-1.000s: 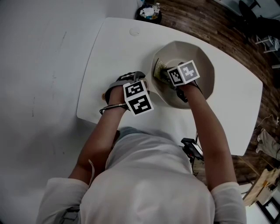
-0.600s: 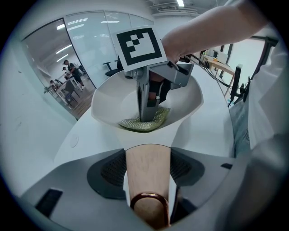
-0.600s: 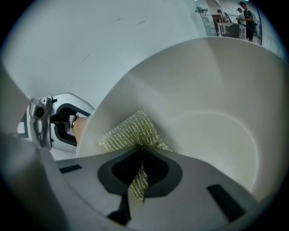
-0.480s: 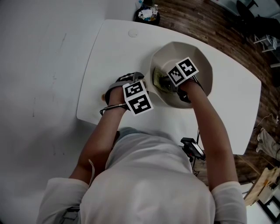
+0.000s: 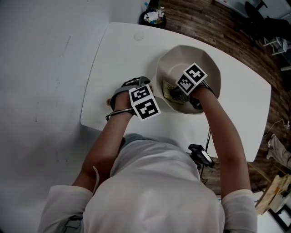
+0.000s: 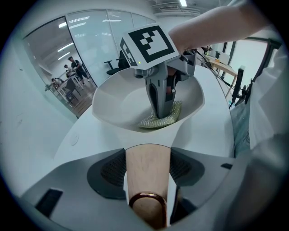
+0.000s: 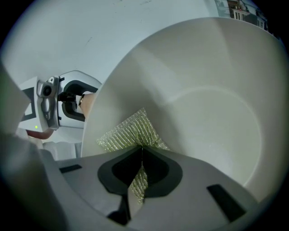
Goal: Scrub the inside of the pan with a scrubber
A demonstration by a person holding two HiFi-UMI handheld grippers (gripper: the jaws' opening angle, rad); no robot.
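A cream pan (image 5: 213,68) stands on the white table (image 5: 113,54). Its wooden handle (image 6: 146,171) lies between the jaws of my left gripper (image 6: 146,167), which is shut on it at the pan's left side (image 5: 136,84). Inside the pan, my right gripper (image 5: 179,93) is shut on a green-gold mesh scrubber (image 5: 170,93). The scrubber (image 7: 128,131) presses against the pan's near-left inner wall (image 7: 212,117), just past the closed jaws of the right gripper (image 7: 141,151). From the left gripper view the scrubber (image 6: 165,117) rests low on the wall under the right gripper (image 6: 158,110).
A dark bin (image 5: 154,13) stands on the wood floor beyond the table's far edge. The table's near edge runs close to the person's body. A black device (image 5: 200,154) hangs at the waist. People (image 6: 72,72) stand far off behind glass.
My right gripper has dragged the scrubber along the pan's left inner wall, from the far side toward the near side. The left gripper has kept still on the handle.
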